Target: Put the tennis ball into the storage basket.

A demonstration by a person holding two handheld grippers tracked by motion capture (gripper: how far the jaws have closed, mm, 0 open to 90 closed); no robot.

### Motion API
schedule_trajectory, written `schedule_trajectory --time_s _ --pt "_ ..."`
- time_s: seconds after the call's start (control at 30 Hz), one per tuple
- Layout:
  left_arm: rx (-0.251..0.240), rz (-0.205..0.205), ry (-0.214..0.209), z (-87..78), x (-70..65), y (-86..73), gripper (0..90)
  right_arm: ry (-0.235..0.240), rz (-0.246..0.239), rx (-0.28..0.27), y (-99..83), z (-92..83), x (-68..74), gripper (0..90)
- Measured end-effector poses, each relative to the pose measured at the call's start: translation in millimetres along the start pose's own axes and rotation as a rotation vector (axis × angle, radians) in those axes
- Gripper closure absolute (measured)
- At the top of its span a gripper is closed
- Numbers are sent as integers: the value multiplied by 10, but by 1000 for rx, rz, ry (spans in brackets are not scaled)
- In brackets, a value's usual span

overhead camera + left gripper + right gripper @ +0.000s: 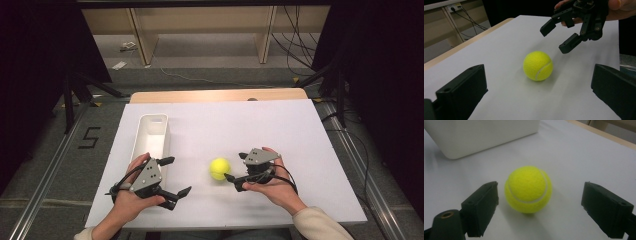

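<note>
Right gripper (539, 212) spread wide, tennis ball (528, 189) between its jaws, apparently not yet touched. Left gripper (539, 100) also spread open, ball well ahead of it.

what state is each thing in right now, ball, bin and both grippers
tennis ball: resting on the white table sheet, not gripped, just ahead of the right gripper's jaws
white bin: upright, open-topped, empty as far as the high view shows
left gripper: open, holding nothing, beside the bin's near end
right gripper: open, holding nothing, pointed at the ball
</note>
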State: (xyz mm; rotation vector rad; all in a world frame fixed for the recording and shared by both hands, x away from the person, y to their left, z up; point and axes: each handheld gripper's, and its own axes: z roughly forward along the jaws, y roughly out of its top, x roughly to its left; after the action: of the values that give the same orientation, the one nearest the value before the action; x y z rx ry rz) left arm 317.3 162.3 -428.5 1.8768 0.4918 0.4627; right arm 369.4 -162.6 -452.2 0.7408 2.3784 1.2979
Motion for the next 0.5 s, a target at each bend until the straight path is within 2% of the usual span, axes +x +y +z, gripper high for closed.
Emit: schedule_trajectory --time_s 0.5 --pt "-1 -1 -1 0 -2 2 0 15 -16 25 25 176 52 148"
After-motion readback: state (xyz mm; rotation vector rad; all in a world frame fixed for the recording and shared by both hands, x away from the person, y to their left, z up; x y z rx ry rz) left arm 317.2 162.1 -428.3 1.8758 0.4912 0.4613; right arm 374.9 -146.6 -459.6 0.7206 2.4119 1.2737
